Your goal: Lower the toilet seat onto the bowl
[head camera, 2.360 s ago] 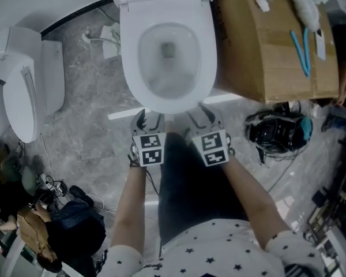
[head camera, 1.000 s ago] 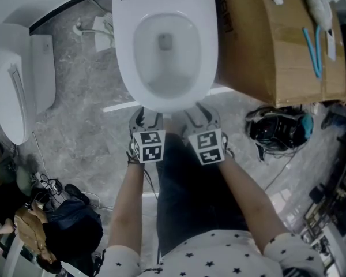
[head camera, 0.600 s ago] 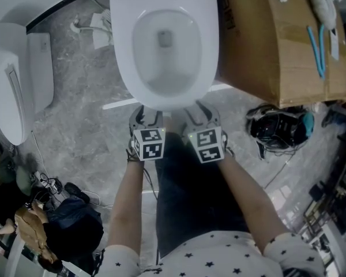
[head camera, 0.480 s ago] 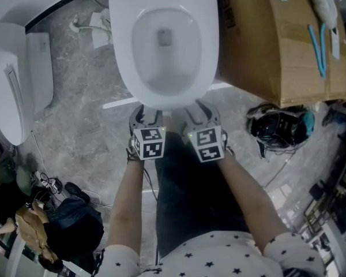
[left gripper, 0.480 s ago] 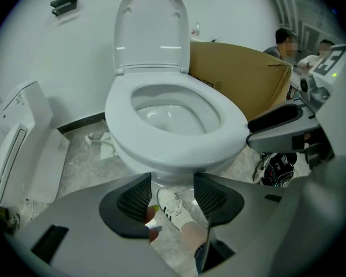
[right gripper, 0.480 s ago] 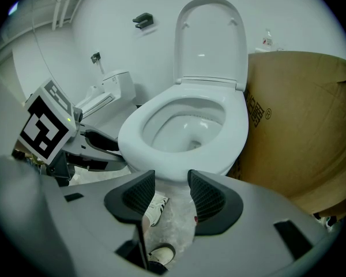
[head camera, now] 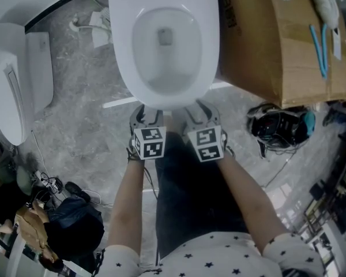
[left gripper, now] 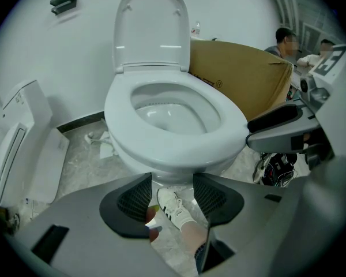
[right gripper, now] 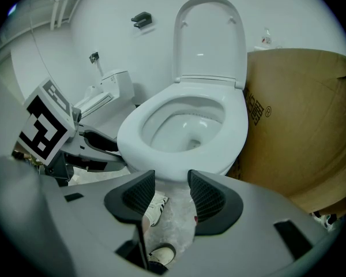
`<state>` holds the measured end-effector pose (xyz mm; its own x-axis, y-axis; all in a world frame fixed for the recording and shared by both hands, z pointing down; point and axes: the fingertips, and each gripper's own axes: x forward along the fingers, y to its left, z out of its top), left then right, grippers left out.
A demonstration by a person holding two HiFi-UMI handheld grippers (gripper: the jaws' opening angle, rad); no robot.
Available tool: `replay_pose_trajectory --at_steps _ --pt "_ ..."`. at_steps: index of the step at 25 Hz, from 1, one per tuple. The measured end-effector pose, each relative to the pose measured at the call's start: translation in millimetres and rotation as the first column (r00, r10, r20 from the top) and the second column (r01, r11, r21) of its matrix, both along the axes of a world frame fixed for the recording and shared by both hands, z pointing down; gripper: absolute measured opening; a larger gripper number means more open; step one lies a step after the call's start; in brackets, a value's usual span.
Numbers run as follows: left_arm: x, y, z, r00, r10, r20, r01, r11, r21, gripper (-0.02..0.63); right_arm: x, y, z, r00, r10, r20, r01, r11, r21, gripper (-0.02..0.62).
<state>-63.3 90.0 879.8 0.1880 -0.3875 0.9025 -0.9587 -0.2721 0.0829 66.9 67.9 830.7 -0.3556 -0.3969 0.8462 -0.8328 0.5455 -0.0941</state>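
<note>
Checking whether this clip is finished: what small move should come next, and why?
Probably just draw both grippers back. The seat already lies flat on the bowl, only the lid stands upright, and the left gripper and right gripper hang open and empty before the bowl's front.

- We look down on a grey marbled floor (head camera: 86,131); a dark baseboard (left gripper: 81,120) runs where it meets the plain white wall (left gripper: 57,56).
- A black bracket (left gripper: 64,2) sits high on that wall.
- A large cardboard box (head camera: 271,51) stands at our right, with two blue items (head camera: 322,42) on top.
- A second white sanitary unit (head camera: 14,91) lies at our left.
- A black cable tangle (head camera: 277,128) lies just beside the box, and dark bags (head camera: 75,224) lie at our lower left.
- The light is cool and even.
</note>
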Motion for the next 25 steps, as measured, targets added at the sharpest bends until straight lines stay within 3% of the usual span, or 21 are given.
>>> replay_pose_trajectory --at_steps 10,16,20,25 --pt "-3 3 -1 1.0 0.019 -0.022 -0.019 0.999 -0.028 0.227 -1 -2 -3 1.0 -0.006 -0.001 0.006 1.0 -0.026 0.202" --pt "-6 1 -15 0.998 -0.03 -0.058 0.03 1.0 -0.004 0.227 -1 -14 -16 1.0 -0.001 0.002 0.001 1.0 -0.007 0.202" --pt "-7 -5 -32 0.995 -0.067 -0.073 0.068 0.997 0.019 0.198 -2 -17 -28 1.0 -0.007 0.005 0.007 1.0 0.007 0.194" --pt "-14 -20 -58 0.993 -0.097 -0.065 0.101 0.993 0.063 0.138 -3 -27 -53 1.0 0.008 0.016 -0.009 0.999 0.053 0.127"
